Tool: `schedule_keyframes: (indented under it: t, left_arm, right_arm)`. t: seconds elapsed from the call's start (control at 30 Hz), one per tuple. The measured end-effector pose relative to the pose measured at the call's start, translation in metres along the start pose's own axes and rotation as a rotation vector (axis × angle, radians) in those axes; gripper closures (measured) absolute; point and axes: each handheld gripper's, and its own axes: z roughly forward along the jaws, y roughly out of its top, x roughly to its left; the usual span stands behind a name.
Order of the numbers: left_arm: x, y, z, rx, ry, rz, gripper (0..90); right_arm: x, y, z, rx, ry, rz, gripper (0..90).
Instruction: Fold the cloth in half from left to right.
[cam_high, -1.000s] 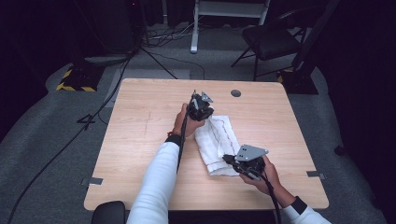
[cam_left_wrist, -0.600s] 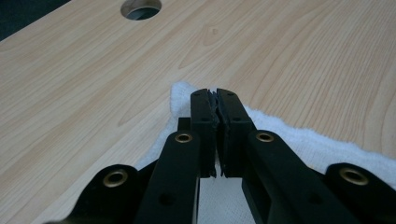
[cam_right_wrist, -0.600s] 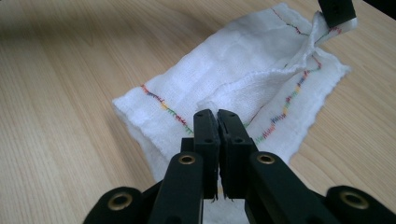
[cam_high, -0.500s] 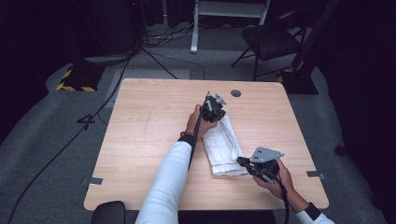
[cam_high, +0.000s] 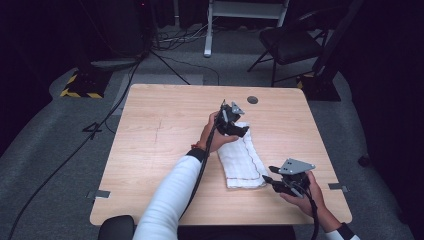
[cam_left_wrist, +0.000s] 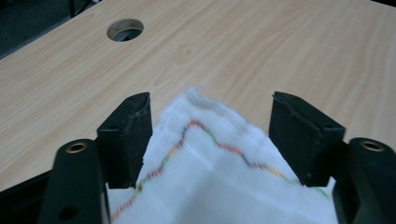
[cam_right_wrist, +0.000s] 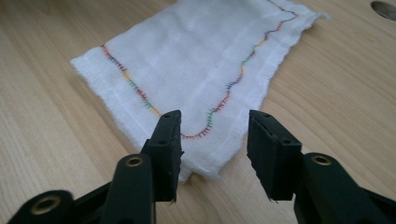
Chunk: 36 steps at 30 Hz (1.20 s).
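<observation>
The left gripper's (cam_high: 235, 120) fingers (cam_left_wrist: 128, 135) have just opened and stand apart astride the far corner of the one white cloth (cam_high: 242, 160), folded flat right of the worktop's (cam_high: 150, 150) middle. The right gripper's (cam_high: 272, 181) fingers (cam_right_wrist: 166, 149) have parted too, releasing the near corner. Both releases suggest this fold is finished. Two grippers, one cloth.

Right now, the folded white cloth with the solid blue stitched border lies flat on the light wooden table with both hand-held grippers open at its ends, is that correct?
Not quite: the stitching on the folded white cloth is multicoloured, not solid blue, as the right gripper view shows. The rest holds: it lies on the light wooden table, the left hand-held gripper and right hand-held gripper open at its ends.
</observation>
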Motion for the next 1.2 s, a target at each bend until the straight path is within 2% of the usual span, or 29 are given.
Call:
schedule_keyframes:
  t: [0.07,0.17,0.27,0.37,0.4,0.43,0.47,0.5,0.53,0.6,0.63,0.8,1.03,1.13,1.2]
  left_arm:
    - [-0.009,-0.01,-0.013,0.016,-0.025,0.03,24.8]
    - [-0.024,-0.026,-0.029,0.038,-0.038,0.087,23.8]
    - [-0.044,-0.042,-0.037,0.069,-0.026,0.132,24.0]
    - [-0.058,-0.055,-0.039,0.084,-0.067,0.15,24.4]
    - [-0.066,-0.064,-0.038,0.104,-0.093,0.172,24.9]
    - [-0.066,-0.064,-0.038,0.104,-0.093,0.172,24.9]
    - [-0.071,-0.07,-0.037,0.118,-0.109,0.182,24.9]
    - [-0.074,-0.075,-0.035,0.132,-0.117,0.187,24.9]
    - [-0.079,-0.083,-0.033,0.164,-0.12,0.208,24.9]
    - [-0.081,-0.089,-0.032,0.19,-0.109,0.221,25.1]
    - [-0.081,-0.089,-0.032,0.19,-0.109,0.221,25.4]
    - [-0.075,-0.102,-0.036,0.196,-0.122,0.167,25.7]
    - [-0.074,-0.118,-0.052,0.18,-0.096,0.144,26.4]
    - [-0.073,-0.125,-0.059,0.171,-0.098,0.106,26.4]
    - [-0.071,-0.131,-0.063,0.17,-0.114,0.062,26.3]
  right_arm:
    - [-0.006,0.0,-0.003,-0.013,-0.007,0.011,52.4]
    - [-0.016,0.0,-0.004,-0.027,-0.026,0.036,47.4]
    - [-0.02,0.001,-0.001,-0.023,-0.034,0.037,45.1]
    - [-0.025,0.002,0.007,-0.014,-0.026,0.032,43.6]
    - [-0.027,0.003,0.016,0.019,-0.004,0.014,41.8]
    - [-0.027,0.003,0.016,0.019,-0.004,0.014,41.8]
    - [-0.028,0.003,0.019,0.032,-0.003,0.004,41.5]
    - [-0.028,0.001,0.028,0.061,0.015,-0.008,40.2]
    - [-0.028,0.0,0.031,0.074,0.024,-0.005,39.3]
    - [-0.026,-0.002,0.033,0.09,0.042,-0.018,39.2]
    - [-0.026,-0.002,0.033,0.09,0.042,-0.018,39.2]
    - [-0.018,-0.007,0.04,0.126,0.076,-0.042,39.2]
    - [-0.003,-0.005,0.042,0.113,0.122,-0.055,39.6]
    - [0.003,-0.003,0.043,0.112,0.136,-0.068,39.7]
    - [0.005,-0.002,0.044,0.111,0.144,-0.07,39.7]
